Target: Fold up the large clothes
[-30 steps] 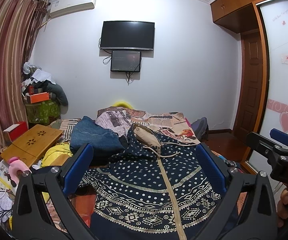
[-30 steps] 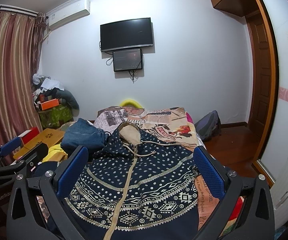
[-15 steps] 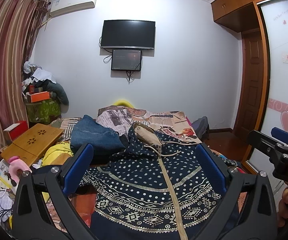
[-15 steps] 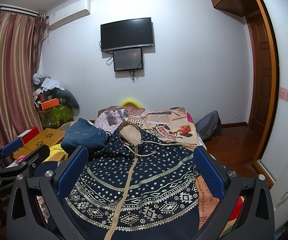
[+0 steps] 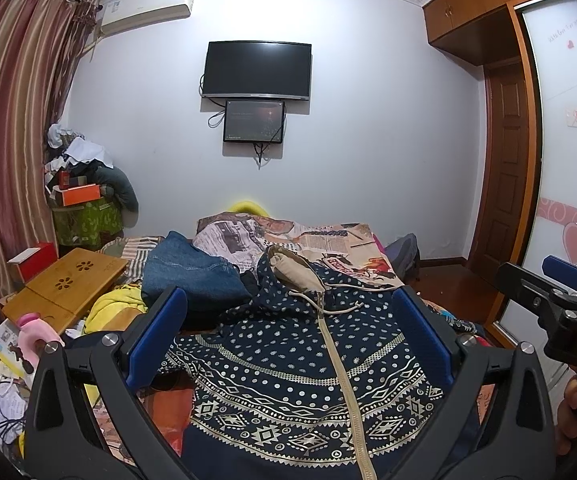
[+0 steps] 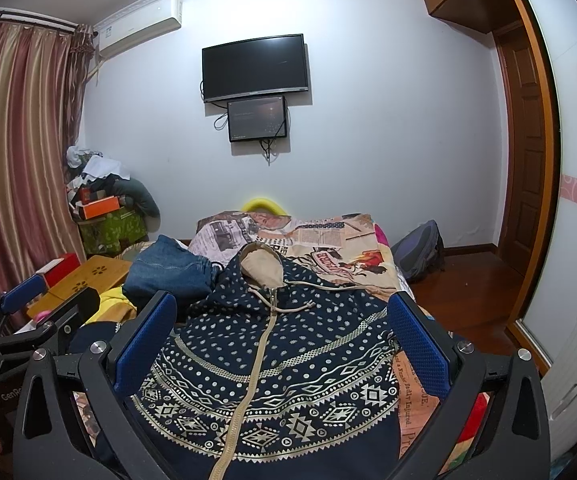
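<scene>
**Patterned hoodie spread on the bed, both grippers wide above it**

A navy hoodie (image 5: 288,368) with cream dots and geometric bands lies front-up on the bed (image 6: 408,384), zipped, its beige-lined hood (image 6: 260,264) toward the far wall and 2 drawstrings trailing over the chest. Left of the hoodie sits a heap of blue denim (image 5: 188,272). Beyond the hood lies a newspaper-print cover (image 6: 328,248); its red lettering is too distorted to read, though beside the hoodie's right hem the words "Badly Injured" can be made out.

The left gripper (image 5: 288,340) hangs over the hoodie's lower half, blue-padded fingers (image 5: 156,340) spread wide, touching nothing. The right gripper (image 6: 280,344) does likewise, fingers wide with nothing between them. Its body, seen from the left camera, shows "DAS", cut off; the left one, seen from the right camera, reads "GenRo", also cut off.

Further left of the hoodie stands a low bamboo surface (image 5: 68,284). On the wall beyond the hood hang a TV (image 5: 257,70) and a smaller screen (image 5: 253,121).
</scene>
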Tool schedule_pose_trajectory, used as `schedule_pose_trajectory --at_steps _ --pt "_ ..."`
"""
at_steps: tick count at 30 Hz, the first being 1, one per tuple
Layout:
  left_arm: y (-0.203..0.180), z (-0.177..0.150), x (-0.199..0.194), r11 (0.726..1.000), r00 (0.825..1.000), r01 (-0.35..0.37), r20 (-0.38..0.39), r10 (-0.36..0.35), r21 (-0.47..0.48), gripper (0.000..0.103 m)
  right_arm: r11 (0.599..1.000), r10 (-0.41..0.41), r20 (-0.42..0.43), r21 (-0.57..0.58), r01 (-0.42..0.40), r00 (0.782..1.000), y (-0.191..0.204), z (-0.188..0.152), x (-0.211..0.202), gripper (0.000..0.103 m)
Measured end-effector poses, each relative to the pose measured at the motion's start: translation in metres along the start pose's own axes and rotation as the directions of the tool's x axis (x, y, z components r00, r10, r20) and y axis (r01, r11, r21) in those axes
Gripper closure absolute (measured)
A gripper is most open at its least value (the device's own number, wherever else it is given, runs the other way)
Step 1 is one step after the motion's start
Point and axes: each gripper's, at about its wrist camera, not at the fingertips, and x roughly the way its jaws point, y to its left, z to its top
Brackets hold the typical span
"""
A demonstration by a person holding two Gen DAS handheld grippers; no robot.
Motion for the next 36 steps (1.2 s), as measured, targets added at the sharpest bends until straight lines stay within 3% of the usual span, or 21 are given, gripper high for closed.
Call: schedule_pose_trajectory --at_steps 15,23,30,36 --pt "0.001 0.0 0.007 1.0 1.0 0.004 -0.006 -0.004 -0.005 0.0 1.0 -0.009 -0.01 0.005 0.009 1.0 0.0 -0.001 0.007 0.0" --pt "0.031 0.001 0.033 0.996 0.997 -0.081 -0.02 0.081 -0.042 0.0 0.999 -0.047 -0.017 -0.008 0.047 0.999 -0.005 0.006 0.031 0.0" --pt "0.1 -0.002 0.073 0.969 0.971 -0.234 -0.065 0.229 -0.077 0.0 0.993 -0.114 -0.048 -0.03 0.112 0.992 -0.015 0.015 0.077 0.0" --pt "0.198 -0.025 0.114 0.904 0.909 -0.394 -0.218 0.356 -0.168 0.0 0.988 -0.151 -0.082 -0.045 0.148 0.985 -0.018 0.016 0.111 0.0"
